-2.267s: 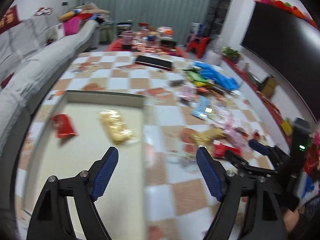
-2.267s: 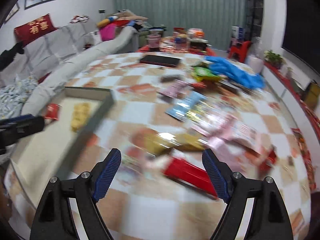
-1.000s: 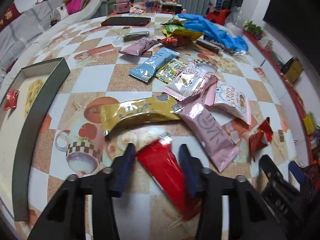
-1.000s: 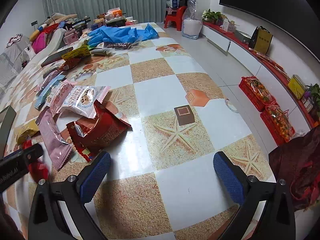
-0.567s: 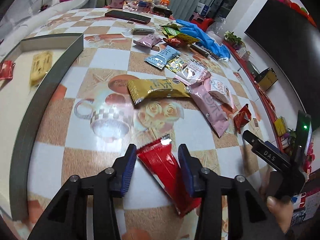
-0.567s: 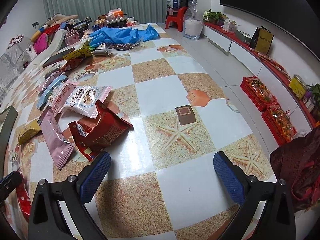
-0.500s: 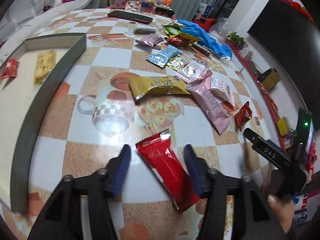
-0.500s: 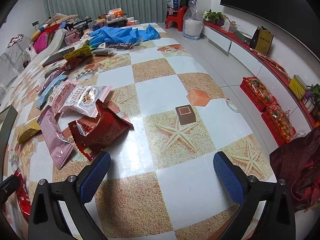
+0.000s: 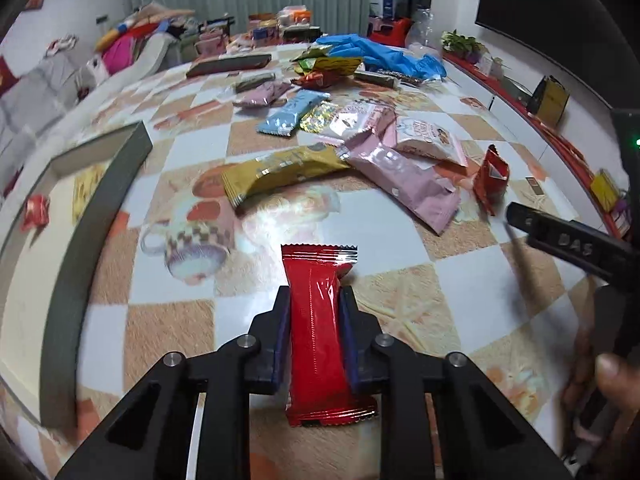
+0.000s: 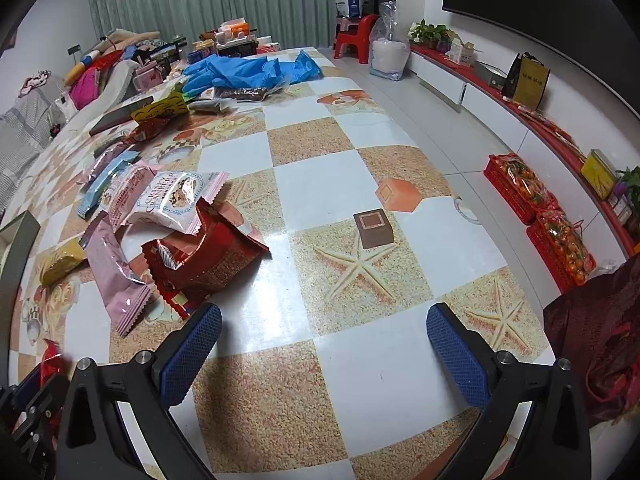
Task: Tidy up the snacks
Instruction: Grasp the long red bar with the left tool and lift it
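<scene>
Red packet (image 9: 318, 320): pinched upright-lengthwise between the blue pads, its crimped top end poking out ahead over the checked table (image 9: 400, 280).
Left gripper (image 9: 314, 312): clamped tight on the red packet.
Tray (image 9: 80, 216): off to the packet's left, two snacks inside.
Snack pile (image 9: 360, 152): beyond the packet, yellow and pink wrappers touching.
Right gripper (image 10: 324, 344): jaws wide apart, nothing between them, hovering over bare table right of the pile.

Snack layout on table (image 9: 256, 308)

Tray (image 9: 100, 184) sits left; wrapped bar (image 9: 316, 312) lies nearest, between left gripper (image 9: 314, 316) fingers; other packets (image 9: 400, 176) spread behind it, gloves (image 9: 380, 54) farthest.
</scene>
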`<state>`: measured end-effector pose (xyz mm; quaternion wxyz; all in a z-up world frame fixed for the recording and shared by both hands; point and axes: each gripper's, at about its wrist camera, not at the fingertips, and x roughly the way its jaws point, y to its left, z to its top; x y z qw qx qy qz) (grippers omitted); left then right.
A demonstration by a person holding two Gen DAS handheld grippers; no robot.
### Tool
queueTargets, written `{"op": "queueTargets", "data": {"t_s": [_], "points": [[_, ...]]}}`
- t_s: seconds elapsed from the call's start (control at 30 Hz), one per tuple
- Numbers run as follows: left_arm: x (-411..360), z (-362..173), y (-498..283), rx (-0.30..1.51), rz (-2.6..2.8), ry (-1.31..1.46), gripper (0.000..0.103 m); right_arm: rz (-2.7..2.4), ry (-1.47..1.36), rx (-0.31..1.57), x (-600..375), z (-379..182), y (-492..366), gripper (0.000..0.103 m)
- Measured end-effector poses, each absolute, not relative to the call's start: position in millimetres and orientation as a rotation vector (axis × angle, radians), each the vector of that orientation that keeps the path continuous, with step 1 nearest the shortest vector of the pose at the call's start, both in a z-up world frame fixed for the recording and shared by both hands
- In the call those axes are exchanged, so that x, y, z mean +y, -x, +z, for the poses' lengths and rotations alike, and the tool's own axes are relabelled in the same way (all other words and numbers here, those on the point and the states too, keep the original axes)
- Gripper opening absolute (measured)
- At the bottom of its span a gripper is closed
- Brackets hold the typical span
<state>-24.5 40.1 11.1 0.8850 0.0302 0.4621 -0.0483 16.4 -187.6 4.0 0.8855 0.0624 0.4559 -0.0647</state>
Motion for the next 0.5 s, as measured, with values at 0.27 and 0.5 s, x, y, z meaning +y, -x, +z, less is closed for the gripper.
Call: {"op": "queueTargets", "data": {"t_s": [0.27,0.5], "points": [[104.8,7.9,-7.8,0.93,-0.092,-0.014,0.025,0.018,-0.44,0.905,-210.5,14.8,-9.8,0.103],[102.8,7.8,-6.0,0.92,-0.083,-0.011,0.026,0.011,-0.52,0.938,-177.3,14.5,-45.7,0.071]]}}
